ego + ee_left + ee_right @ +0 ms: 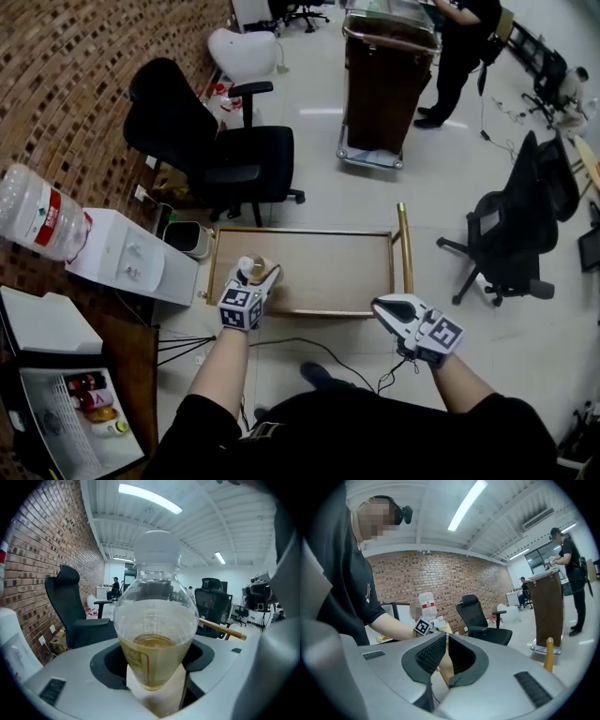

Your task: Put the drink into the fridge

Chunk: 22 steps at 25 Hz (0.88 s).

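Note:
The drink is a clear bottle (251, 267) with a white cap and yellowish liquid, standing upright at the left end of a wooden table (328, 272). My left gripper (260, 274) reaches around it. In the left gripper view the bottle (157, 634) fills the space between the jaws of the left gripper (154, 667), and dark gaps show on both sides of it. My right gripper (386, 307) hangs at the table's near right corner with nothing in it. In its own view the right gripper (446, 663) has its tips together. The small fridge (89, 412) stands open at bottom left with bottles inside.
A water dispenser (131, 253) stands between the fridge and the table. A black office chair (216, 150) is behind the table and another (516, 234) is to its right. A brown trolley (384, 75) and a standing person (459, 47) are farther back. A cable (309, 349) lies on the floor.

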Available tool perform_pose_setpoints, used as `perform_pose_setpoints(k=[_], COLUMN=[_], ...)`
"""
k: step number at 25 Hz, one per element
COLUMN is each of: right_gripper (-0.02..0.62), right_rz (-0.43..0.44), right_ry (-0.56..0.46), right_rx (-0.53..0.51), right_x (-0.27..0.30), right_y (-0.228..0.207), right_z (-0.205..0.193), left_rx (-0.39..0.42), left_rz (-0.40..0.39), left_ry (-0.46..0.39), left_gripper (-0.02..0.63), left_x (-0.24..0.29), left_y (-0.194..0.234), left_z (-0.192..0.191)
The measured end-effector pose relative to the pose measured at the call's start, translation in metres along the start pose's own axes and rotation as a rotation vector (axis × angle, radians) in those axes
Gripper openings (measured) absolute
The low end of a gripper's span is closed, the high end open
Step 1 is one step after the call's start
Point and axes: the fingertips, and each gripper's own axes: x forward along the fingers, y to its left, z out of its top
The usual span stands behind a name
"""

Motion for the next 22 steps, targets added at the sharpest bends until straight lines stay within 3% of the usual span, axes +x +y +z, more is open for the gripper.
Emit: perform_pose_setpoints(k=[8, 14, 19, 22], right_gripper=[0.031, 0.031, 0.031, 0.031], right_rz=[0.213, 0.440, 0.628, 0.736], right_ry=[0.003, -0.021, 0.003, 0.020], right_rx=[-0.082, -0.155, -0.200, -0.221], right_x=[0.104, 0.203, 0.267, 0.296], right_y=[0.102, 0.218, 0.337, 0.400], right_z=[0.030, 0.054, 0.051, 0.046], left_rx=[0.000, 0.034, 0.025, -0.063], left_rz=[0.138, 0.337, 0.519, 0.650], left_ry=[-0.021, -0.031, 0.000, -0.098], left_gripper=[0.295, 0.295, 0.295, 0.295], left_x=[-0.187, -0.366, -0.537, -0.634], left_y=[0.049, 0.106, 0.134, 0.147], left_z=[0.023, 0.013, -0.013, -0.028])
